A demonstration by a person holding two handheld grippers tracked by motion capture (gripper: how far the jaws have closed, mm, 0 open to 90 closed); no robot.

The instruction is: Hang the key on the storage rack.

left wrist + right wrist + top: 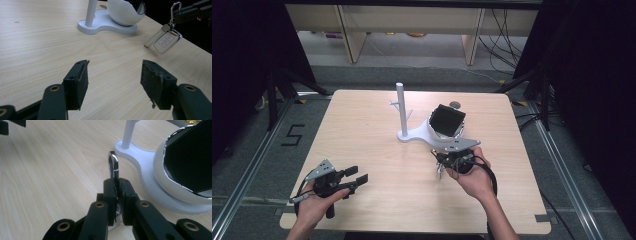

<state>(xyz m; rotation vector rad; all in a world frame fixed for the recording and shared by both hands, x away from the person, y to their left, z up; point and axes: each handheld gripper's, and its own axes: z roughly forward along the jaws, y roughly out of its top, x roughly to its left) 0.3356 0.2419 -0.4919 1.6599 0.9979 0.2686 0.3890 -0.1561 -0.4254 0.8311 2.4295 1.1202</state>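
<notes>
Down in the lower left of the high view, the left gripper (356, 179) sits in the person's left hand (319, 200) just above the wooden table (362, 130), jaws spread wide with nothing between them. Its own view confirms it: two black pads (77, 83) well apart, bare wood between. Moving to centre frame, a white stand (414, 132) with an upright post (401, 107) rests on the table, and its round cup (437, 134) carries a dark, square-faced object (448, 120). Right of centre, just below the stand, the right gripper (441, 162) is clamped tight on a shiny metal ring (113, 166). In the left gripper view, upper right, a white car key fob (167, 42) dangles from that ring, off the table.
</notes>
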